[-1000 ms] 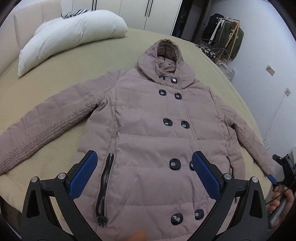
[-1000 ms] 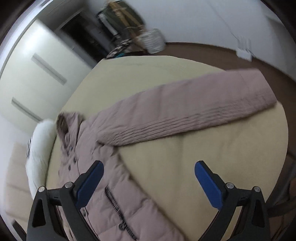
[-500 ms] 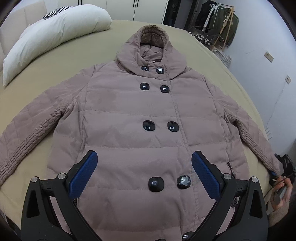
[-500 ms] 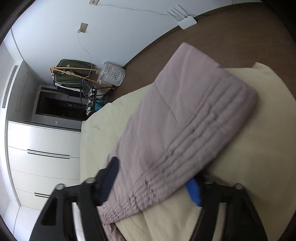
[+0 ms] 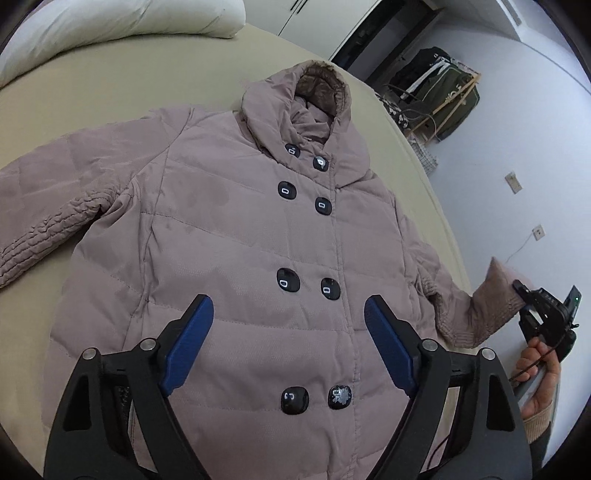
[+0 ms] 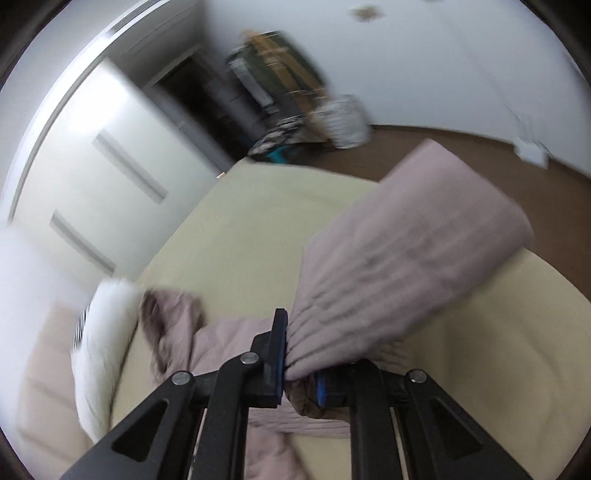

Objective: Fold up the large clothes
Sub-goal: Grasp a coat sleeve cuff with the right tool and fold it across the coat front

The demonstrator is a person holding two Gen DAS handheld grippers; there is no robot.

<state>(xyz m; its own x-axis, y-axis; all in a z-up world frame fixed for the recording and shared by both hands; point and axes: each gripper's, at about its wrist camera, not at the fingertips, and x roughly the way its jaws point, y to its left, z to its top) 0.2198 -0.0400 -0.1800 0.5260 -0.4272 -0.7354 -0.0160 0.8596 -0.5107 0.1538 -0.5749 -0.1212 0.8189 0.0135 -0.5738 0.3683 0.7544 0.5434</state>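
Observation:
A mauve hooded puffer coat (image 5: 229, 236) with dark double buttons lies face up on a beige bed (image 5: 110, 96), hood away from me. My left gripper (image 5: 288, 347) is open and empty, hovering over the coat's lower front. My right gripper (image 6: 301, 373) is shut on the coat's right sleeve (image 6: 399, 273) near the cuff and holds it lifted off the bed. The left wrist view shows that gripper (image 5: 543, 314) at the right with the raised sleeve (image 5: 480, 314). The other sleeve (image 5: 48, 206) lies flat at the left.
A white pillow (image 5: 122, 26) lies at the bed's far left. A rack with dark clothes (image 5: 439, 96) and a basket stand beyond the bed by the white wall. White wardrobe doors (image 6: 110, 177) are behind. Brown floor (image 6: 480, 155) lies past the bed's right edge.
My right gripper closed on the right sleeve's cuff end and lifted it off the bed. My left gripper moved forward over the coat's front, staying open.

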